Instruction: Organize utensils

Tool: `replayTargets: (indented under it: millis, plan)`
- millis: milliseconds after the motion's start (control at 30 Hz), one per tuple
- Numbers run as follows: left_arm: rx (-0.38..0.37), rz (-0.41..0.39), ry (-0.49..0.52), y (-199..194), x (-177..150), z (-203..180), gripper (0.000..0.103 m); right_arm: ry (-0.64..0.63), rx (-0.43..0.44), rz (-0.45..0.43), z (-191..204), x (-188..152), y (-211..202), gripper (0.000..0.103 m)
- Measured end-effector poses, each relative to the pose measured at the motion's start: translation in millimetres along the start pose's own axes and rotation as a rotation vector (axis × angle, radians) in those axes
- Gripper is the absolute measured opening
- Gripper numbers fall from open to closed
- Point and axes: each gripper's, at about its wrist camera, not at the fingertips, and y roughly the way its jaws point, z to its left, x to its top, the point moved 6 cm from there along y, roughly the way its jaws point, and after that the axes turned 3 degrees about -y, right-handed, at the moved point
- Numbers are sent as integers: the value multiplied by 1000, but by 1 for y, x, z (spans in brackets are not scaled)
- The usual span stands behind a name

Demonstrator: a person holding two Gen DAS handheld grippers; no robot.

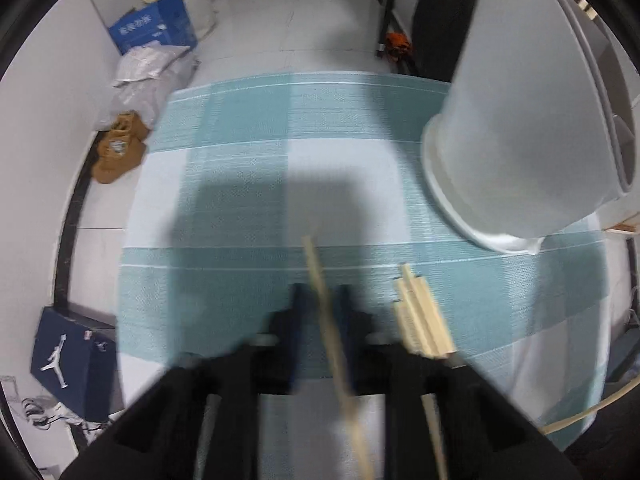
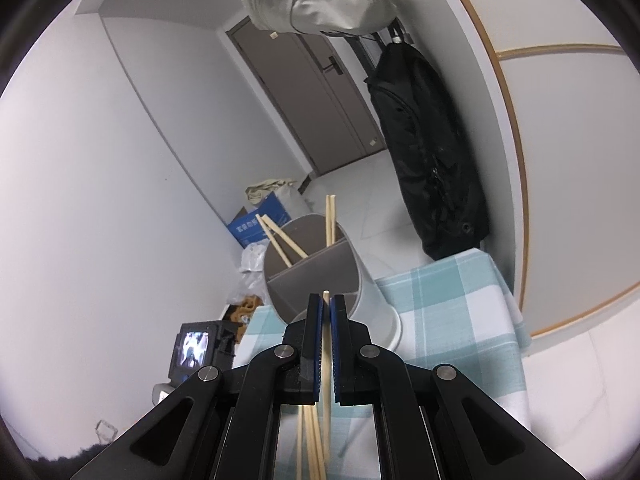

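In the left wrist view my left gripper [image 1: 320,292] is shut on a single wooden chopstick [image 1: 316,264] that pokes forward above the checked tablecloth [image 1: 248,184]. A bundle of several chopsticks [image 1: 420,316] lies on the cloth just to its right. The white utensil holder [image 1: 520,152] stands at the right. In the right wrist view my right gripper [image 2: 326,300] is shut on a chopstick [image 2: 326,296], its tip just in front of the holder's rim [image 2: 316,264]. The divided holder has chopsticks [image 2: 280,240] in two compartments. More chopsticks [image 2: 312,440] lie under the gripper.
Beyond the table's left edge are brown shoes [image 1: 120,148], a blue box [image 1: 156,24], plastic bags [image 1: 148,68] and a dark shoe box [image 1: 68,360] on the floor. A black bag [image 2: 428,152] hangs on the wall behind the table. A grey door [image 2: 320,100] is at the back.
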Motion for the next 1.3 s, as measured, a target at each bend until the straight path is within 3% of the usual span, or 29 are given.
replayTargets:
  millis: [133,267,500,600,1000,1300]
  plan:
    - [-18,-12,-24,1,6,2,2,1,-1,6,-1,-1,-1,3]
    - [-56,-87,-54,-19,6,2,2,-3,-4,-1,0,-1,-3,3]
    - [-117,-375,-93,-100,-1,2,2,-13,3,-10,4,-3,-2,3]
    - [-132,-461,-89,-125,-5,-4,1,-29,6,-16,10,-6,-2,3]
    - [-155,-537,-15,-162,-13,-22,1,-105,-13,-26,34,-14,-3,3]
    - [-172,-581,26,-204,-5,-35,1,-124,-7,-62,48,7,-12,3]
